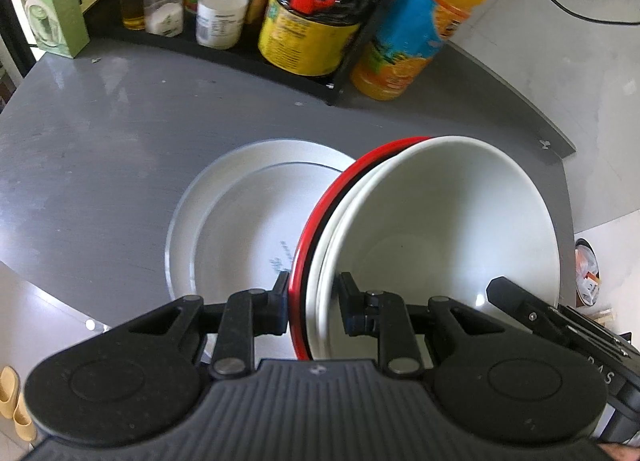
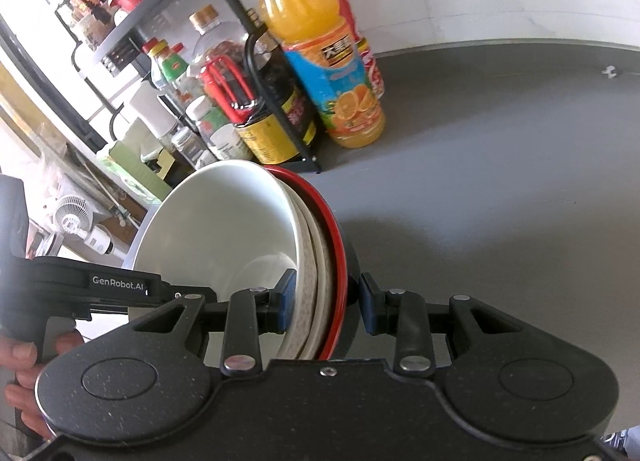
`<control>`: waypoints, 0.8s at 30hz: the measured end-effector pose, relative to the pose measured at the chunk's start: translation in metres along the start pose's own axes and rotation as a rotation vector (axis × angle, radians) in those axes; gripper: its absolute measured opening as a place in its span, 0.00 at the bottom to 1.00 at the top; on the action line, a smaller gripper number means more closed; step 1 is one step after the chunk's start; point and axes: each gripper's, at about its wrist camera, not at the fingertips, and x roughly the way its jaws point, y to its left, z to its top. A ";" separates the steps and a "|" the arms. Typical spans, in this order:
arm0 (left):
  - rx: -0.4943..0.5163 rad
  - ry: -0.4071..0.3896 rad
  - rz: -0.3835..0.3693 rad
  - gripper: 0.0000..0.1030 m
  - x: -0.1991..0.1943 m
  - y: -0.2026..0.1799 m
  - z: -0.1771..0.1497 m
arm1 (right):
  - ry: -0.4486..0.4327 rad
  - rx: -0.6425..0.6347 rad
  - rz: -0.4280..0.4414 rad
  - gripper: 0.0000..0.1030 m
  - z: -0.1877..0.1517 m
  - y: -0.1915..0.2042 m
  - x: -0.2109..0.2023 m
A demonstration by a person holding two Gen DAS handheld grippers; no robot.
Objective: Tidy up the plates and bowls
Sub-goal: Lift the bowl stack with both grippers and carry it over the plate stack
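Observation:
A nested stack of bowls (image 1: pixel 440 221), white ones inside a black bowl with a red rim, hangs tilted on edge above the grey table (image 1: pixel 100 161). My left gripper (image 1: pixel 314 301) is shut on the stack's near rim, one pad on the red rim and the other inside the top white bowl. In the right wrist view my right gripper (image 2: pixel 326 303) is shut on the opposite rim of the same stack (image 2: pixel 224 229), one pad inside and one against the black outer wall. A large white plate (image 1: pixel 240 221) lies flat on the table, just left of and below the stack.
A black rack (image 1: pixel 240 53) crowded with jars and sauce bottles stands at the back of the table. An orange juice bottle (image 2: pixel 320 61) stands beside it. The table's grey surface (image 2: pixel 500 181) stretches away to the right. A hand (image 2: pixel 24 365) holds the left gripper's handle.

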 end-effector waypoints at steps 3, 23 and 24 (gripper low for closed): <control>-0.004 0.008 0.008 0.22 0.002 0.009 0.004 | 0.014 -0.001 0.002 0.31 0.001 0.007 0.010; -0.031 0.052 0.036 0.22 0.021 0.064 0.018 | 0.083 -0.015 0.000 0.29 0.001 0.043 0.051; -0.029 0.051 0.036 0.22 0.021 0.065 0.019 | 0.085 -0.014 -0.002 0.29 0.001 0.044 0.053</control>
